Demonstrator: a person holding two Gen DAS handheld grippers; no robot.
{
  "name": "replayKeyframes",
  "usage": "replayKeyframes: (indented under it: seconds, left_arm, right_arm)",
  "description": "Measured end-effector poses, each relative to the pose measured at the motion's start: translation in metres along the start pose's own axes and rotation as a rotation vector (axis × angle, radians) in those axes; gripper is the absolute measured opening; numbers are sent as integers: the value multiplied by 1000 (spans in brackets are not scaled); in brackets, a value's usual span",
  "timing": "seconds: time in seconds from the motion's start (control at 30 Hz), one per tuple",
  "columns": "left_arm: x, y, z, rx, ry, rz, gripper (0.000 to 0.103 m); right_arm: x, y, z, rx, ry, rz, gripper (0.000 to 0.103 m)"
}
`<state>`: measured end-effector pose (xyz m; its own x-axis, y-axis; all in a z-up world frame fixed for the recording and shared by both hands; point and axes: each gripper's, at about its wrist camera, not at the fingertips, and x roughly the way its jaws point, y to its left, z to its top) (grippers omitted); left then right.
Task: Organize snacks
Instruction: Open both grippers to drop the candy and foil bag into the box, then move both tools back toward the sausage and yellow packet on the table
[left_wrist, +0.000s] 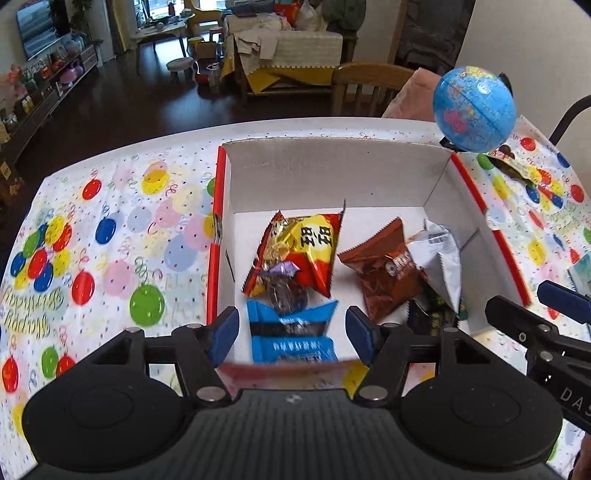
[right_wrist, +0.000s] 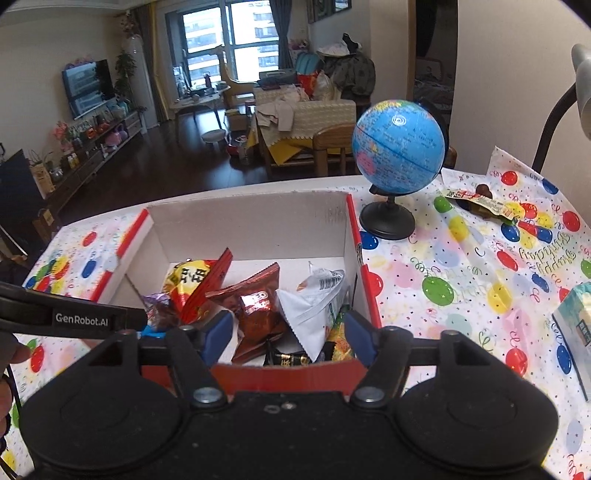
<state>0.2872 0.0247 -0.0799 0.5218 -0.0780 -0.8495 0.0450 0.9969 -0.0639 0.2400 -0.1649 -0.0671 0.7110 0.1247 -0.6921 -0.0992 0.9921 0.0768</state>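
Observation:
A white cardboard box with red edges (left_wrist: 332, 173) (right_wrist: 251, 221) sits on the balloon tablecloth and holds several snack packets: a red-yellow bag (left_wrist: 303, 251) (right_wrist: 192, 280), a brown packet (left_wrist: 384, 273) (right_wrist: 255, 306), a white-silver packet (left_wrist: 443, 258) (right_wrist: 314, 306) and a blue packet (left_wrist: 291, 336). My left gripper (left_wrist: 291, 328) is open over the box's near edge, with the blue packet lying between its fingers, apparently loose. My right gripper (right_wrist: 288, 332) is open and empty over the near right part of the box. One more snack packet (right_wrist: 480, 201) (left_wrist: 517, 166) lies on the cloth past the globe.
A blue globe on a black stand (right_wrist: 397, 155) (left_wrist: 474, 109) stands right of the box. A pale box (right_wrist: 576, 325) lies at the right table edge. The right gripper shows in the left wrist view (left_wrist: 554, 325). A wooden chair (left_wrist: 369, 85) stands behind the table.

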Motion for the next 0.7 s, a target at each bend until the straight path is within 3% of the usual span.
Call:
replayKeyframes:
  seconds: [0.1,0.7]
  left_arm:
    - [-13,-2,-8,-13,-6,2,67]
    - [-91,-3,-67,-73,-73,-6,84]
  right_arm:
    - [-14,-2,-3,-12,-15,16,78]
    - [-88,-11,-42,-25,-34,107,99]
